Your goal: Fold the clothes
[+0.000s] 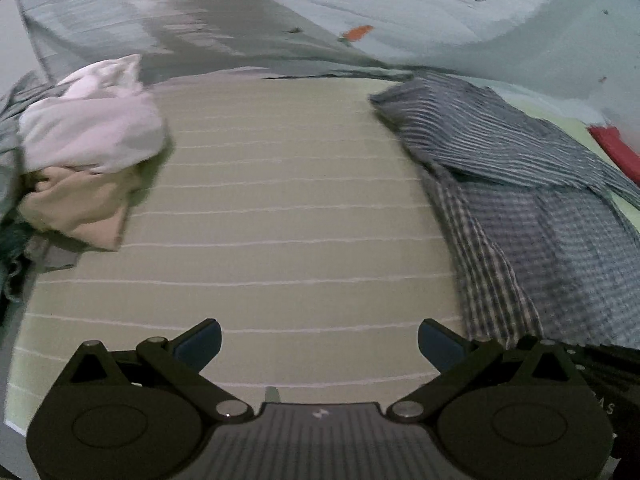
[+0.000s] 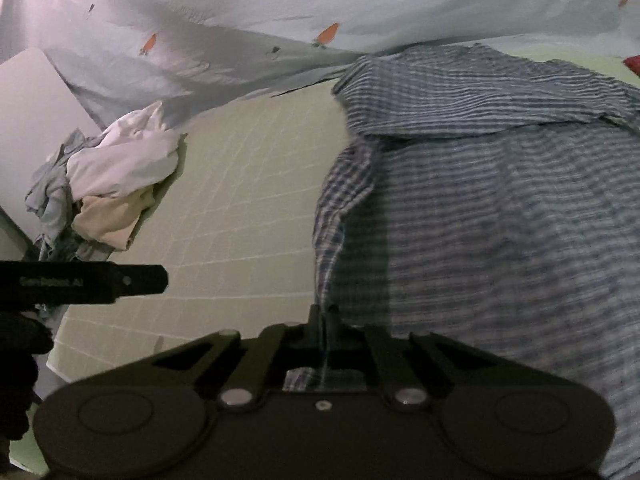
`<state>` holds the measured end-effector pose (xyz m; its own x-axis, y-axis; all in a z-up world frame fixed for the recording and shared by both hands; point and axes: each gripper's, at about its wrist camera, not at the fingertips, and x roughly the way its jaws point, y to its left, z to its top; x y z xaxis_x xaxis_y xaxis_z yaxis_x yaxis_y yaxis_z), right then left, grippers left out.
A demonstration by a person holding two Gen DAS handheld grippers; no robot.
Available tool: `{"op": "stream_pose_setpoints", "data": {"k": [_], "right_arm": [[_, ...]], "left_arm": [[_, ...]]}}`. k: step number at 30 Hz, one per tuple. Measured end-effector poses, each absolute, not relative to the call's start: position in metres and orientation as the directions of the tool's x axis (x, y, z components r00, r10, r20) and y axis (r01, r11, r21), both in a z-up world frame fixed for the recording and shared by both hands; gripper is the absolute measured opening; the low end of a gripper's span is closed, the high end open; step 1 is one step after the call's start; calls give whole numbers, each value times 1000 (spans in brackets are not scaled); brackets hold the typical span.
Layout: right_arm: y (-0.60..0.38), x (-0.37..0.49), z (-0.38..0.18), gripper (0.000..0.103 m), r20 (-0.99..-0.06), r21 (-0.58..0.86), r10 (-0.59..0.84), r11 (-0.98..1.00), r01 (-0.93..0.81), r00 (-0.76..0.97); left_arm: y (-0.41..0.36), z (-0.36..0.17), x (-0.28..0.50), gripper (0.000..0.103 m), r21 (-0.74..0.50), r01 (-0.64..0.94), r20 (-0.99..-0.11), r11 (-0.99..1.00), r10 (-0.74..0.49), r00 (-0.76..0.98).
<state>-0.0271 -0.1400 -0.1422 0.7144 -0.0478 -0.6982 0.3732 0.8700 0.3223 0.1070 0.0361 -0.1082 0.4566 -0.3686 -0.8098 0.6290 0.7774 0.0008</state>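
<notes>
Left tongs (image 1: pixel 319 344): held wide apart, nothing between them, over the bare green mat (image 1: pixel 280 208) near its near edge.
Right tongs (image 2: pixel 323 314): pinched narrow on an edge of the striped shirt (image 2: pixel 500 220); a thin fold of cloth is seen trapped between the fingers.
Shirt, place: spread over the right side of the mat, its far part doubled over near the far edge.
Shirt, direction: the long axis is judged to run from the near edge toward the far edge; the collar end cannot be told.
Pile of clothes (image 1: pixel 88 148): heaped at the far left corner of the mat, well apart from the shirt.
Risk, slip: only a thin edge is gripped, so a quick pull could free it.
Risk, skew: with one side held, the cloth may be dragged crooked and the fold bunched.
</notes>
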Motion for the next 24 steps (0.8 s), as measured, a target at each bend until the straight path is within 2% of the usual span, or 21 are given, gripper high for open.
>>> {"op": "stream_pose_setpoints", "data": {"k": [10,24], "right_arm": [[-218,-64,-140,2,-696,362,-35,846,392,717],[-252,-58,-174,3,-763,315,61,904,288,643]], "left_arm": [[-34,-125,44,103,18,675,-857,737,-336,390],[-69,-166,-4,103,87,664,-920,742,-196,339]]}}
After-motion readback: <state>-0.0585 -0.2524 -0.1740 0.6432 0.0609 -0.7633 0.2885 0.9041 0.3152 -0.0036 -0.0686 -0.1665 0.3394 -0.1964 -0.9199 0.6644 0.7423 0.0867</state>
